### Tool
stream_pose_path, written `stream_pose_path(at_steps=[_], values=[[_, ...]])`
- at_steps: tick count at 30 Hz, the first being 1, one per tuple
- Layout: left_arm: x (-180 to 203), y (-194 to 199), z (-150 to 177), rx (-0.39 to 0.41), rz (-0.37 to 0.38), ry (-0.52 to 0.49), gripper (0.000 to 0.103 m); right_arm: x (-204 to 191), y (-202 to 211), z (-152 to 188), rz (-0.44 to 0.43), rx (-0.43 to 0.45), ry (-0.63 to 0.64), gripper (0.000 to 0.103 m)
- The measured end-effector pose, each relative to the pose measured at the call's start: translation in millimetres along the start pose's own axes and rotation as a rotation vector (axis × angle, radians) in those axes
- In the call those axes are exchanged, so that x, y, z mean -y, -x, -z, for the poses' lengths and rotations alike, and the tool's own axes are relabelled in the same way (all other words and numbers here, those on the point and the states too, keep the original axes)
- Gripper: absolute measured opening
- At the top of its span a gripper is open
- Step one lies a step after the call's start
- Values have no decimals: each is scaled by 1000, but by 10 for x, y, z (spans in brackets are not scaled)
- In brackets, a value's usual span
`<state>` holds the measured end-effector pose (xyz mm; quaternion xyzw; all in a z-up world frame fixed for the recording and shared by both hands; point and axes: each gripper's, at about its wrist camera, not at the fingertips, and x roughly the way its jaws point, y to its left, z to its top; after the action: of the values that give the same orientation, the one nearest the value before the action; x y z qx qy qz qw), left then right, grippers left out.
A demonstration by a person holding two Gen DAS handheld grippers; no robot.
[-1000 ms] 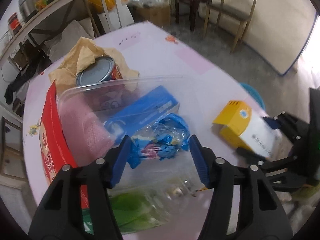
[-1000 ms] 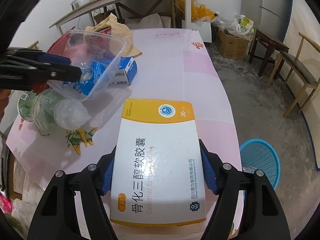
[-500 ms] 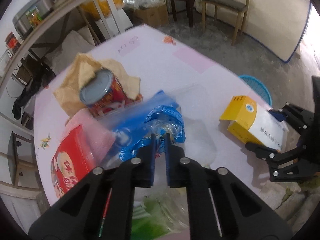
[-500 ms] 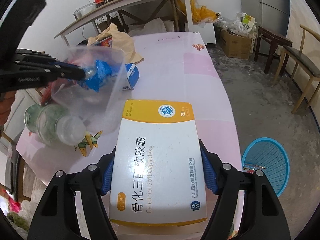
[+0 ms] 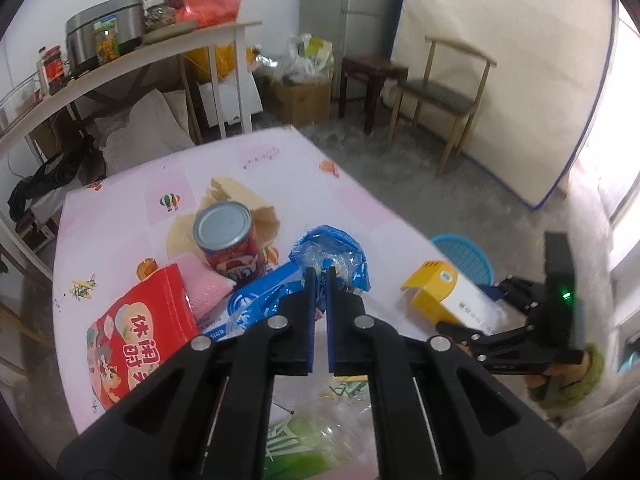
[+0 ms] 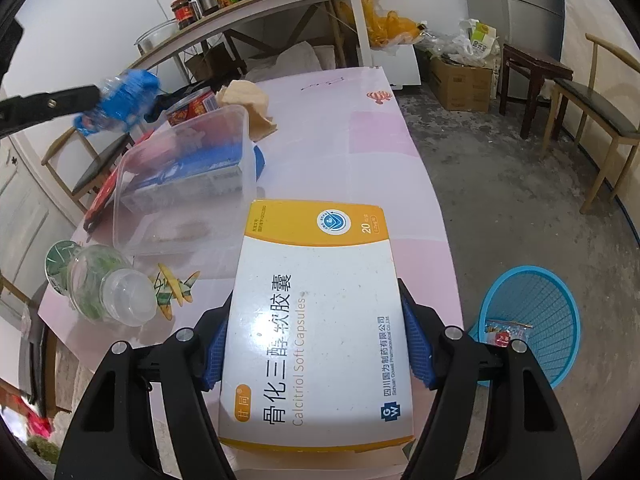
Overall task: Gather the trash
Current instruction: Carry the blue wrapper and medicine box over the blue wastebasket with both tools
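Left wrist view: the left tongs [image 5: 319, 276] are pressed together on a crumpled blue wrapper [image 5: 332, 250], which bunches out just past the tips, clear of the desk [image 5: 120, 216]. Their jaws have just been closing, with the wrapper between them. Beyond the tips and to the right, off the desk edge and lower, stands the blue basket [image 5: 464, 252]; the can [image 5: 230, 242] and red bag [image 5: 136, 332] lie to the left. The right tongs [image 5: 500, 316] appear at far right, pinching the box [image 5: 448, 300].

Right wrist view: the right tongs [image 6: 316, 344] grip the box [image 6: 320, 320] across its short sides; its long axis runs straight out from the tongs, over the desk [image 6: 380, 152] edge. The basket [image 6: 532, 320] sits on the floor just right of these tongs and below them, with a few scraps already inside. The left tongs [image 6: 96, 96] are high at the far left, with the wrapper [image 6: 120, 100] hanging above the clear tub [image 6: 188, 172].

The right hand is plainly nearer the basket; a short swing right and down should suffice. The wrapper must cross the whole desk.
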<state>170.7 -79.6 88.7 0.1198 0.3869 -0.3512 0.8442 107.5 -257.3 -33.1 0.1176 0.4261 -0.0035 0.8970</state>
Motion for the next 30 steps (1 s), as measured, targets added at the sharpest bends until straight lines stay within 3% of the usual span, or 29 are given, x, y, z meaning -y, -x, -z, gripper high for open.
stream_pose_path(at_steps=[11,14,17,21,25,30], values=[[-205,412,100,122,63,118,3,30,10,-22,24,5,-22,69],[-115,567,130,215,48,72,3,70,32,-40,21,12,-39,69],[25,656,134,275,81,59,3,115,68,-56,29,23,-47,69],[184,564,82,279,114,66,3,231,157,-82,38,49,-79,69],[378,306,-2,229,174,92,3,443,353,-63,51,95,-137,69],[883,35,-78,214,237,-3,3,741,558,20,98,123,-207,69]])
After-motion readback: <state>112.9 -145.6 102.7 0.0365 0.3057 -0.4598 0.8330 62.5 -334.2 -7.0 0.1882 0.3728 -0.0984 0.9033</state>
